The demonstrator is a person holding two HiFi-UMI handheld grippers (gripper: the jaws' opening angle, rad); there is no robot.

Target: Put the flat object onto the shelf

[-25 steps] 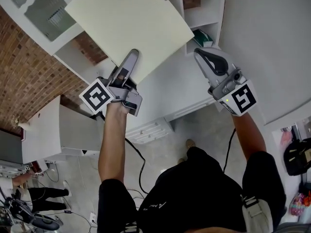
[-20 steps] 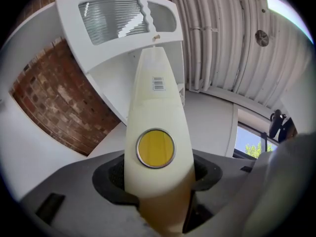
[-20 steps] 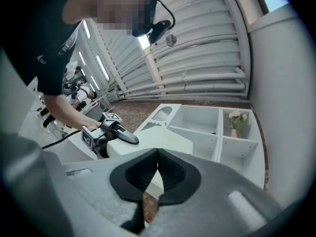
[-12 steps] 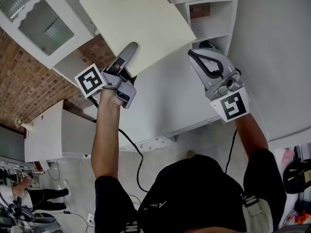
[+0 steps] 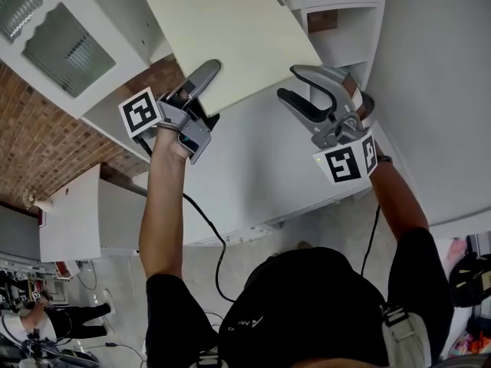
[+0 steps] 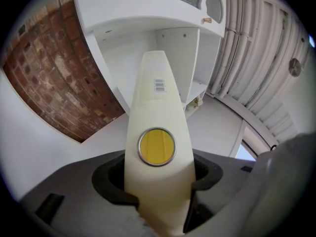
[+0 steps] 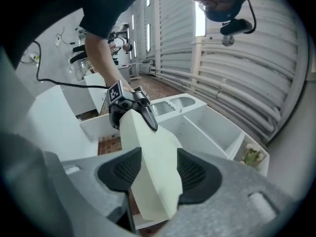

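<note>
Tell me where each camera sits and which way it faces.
Head view: on the head, looking steeply down on both arms, left tongs, right tongs, cream board.
Left gripper view: on the left tongs, looking along the board they clamp toward the white shelf.
Right gripper view: on the right tongs, jaws just opening with the board between them, facing the left tongs and arm.
Both gripper views share the board.

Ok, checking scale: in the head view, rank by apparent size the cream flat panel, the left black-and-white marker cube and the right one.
1. Cream flat panel, far largest.
Then left marker cube and right marker cube: they look alike, unranked.
</note>
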